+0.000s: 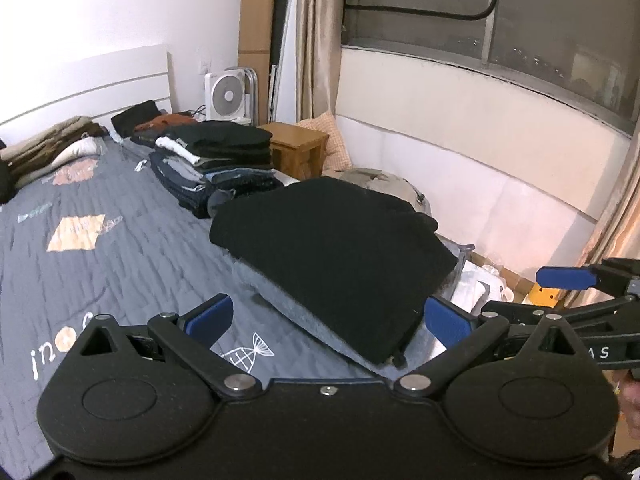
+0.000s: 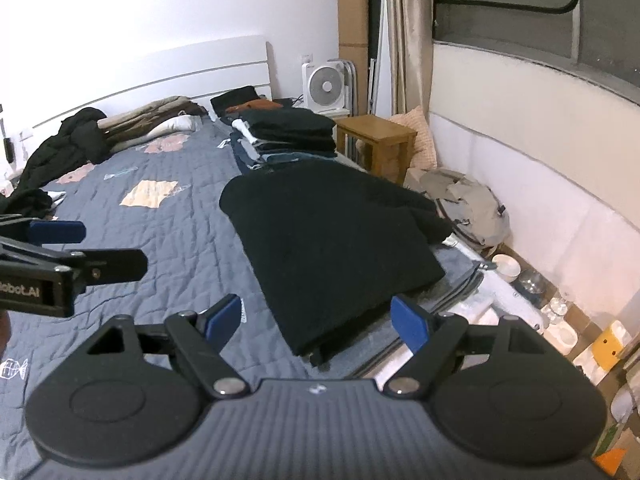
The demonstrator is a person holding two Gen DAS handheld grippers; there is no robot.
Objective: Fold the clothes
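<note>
Black garment — folded flat, near the bed's edge.

White wall behind a white headboard. Bed with grey quilted cover. Wooden bedside table beside a white box fan. Beige curtain flanks a dark window.

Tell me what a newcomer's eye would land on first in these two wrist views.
First the black folded garment, lying flat at the right edge of the grey quilted bed, just ahead of both open grippers, the right gripper and the left gripper. Next the stack of folded clothes farther up the bed near the wooden side table, and the white fan behind it.
</note>
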